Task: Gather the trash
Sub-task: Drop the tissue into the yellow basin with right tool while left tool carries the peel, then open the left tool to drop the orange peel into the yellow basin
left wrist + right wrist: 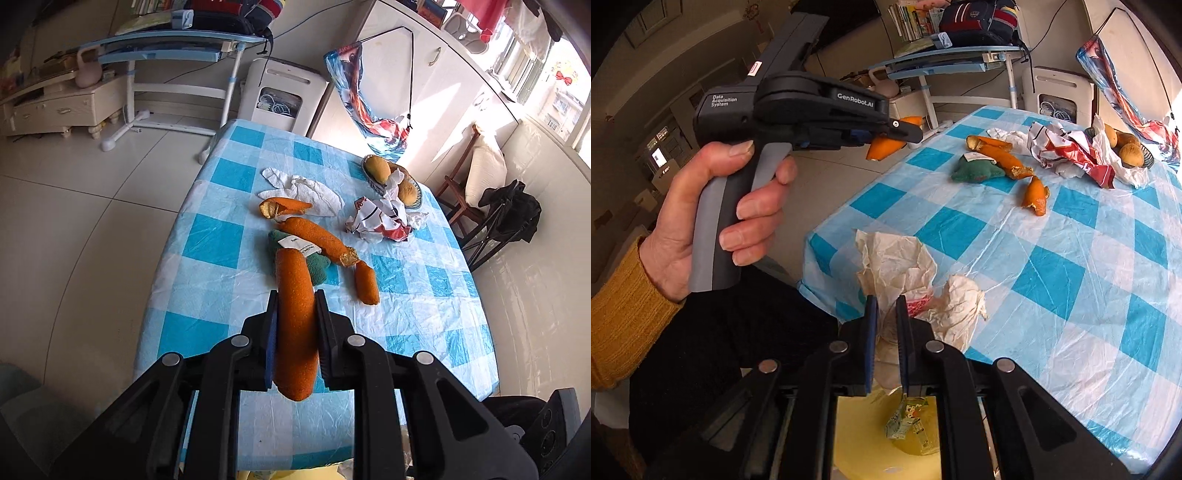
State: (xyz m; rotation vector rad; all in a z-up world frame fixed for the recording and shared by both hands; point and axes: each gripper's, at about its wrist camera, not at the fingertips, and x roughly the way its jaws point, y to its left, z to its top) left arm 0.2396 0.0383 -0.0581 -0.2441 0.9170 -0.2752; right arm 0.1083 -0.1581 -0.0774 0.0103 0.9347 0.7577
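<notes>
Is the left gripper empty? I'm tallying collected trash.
No: the left gripper is clamped on a long orange peel.

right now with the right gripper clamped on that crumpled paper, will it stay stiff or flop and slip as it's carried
Probably floppy: the crumpled paper sags in loose folds around the right gripper, which is shut on just a thin part. It looks thin and light, so weight should not pull it free. Slipping seems unlikely, but the wrinkled sheet could tear if it snags on the table edge.
</notes>
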